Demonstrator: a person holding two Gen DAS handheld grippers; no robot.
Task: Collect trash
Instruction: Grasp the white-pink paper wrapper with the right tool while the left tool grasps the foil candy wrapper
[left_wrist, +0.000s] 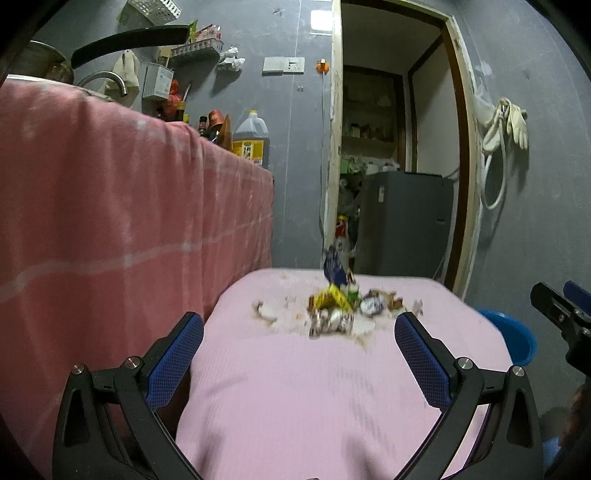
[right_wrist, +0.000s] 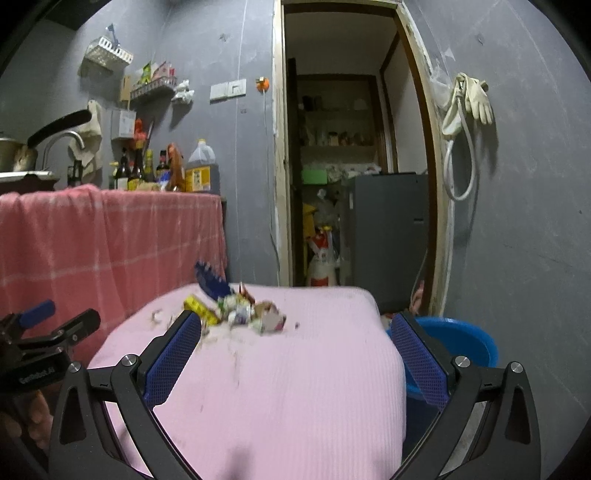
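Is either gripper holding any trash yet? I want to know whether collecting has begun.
No. The left gripper and right gripper both stand open and empty, short of the trash pile on the pink table.

A table under a pink cloth (left_wrist: 314, 387) – a heap of wrappers and scraps (left_wrist: 340, 310) near its far edge.

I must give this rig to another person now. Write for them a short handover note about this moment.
Left gripper: open, empty, short of the trash.
Right gripper: open, empty, also short of it.
Trash pile: wrappers and scraps heaped near the far edge of the pink-covered table; stains and crumbs around it.
Blue basin: on the floor at the table's right side, possibly the bin.
Done: nothing picked up yet, as far as visible.
Left: collect the whole pile.
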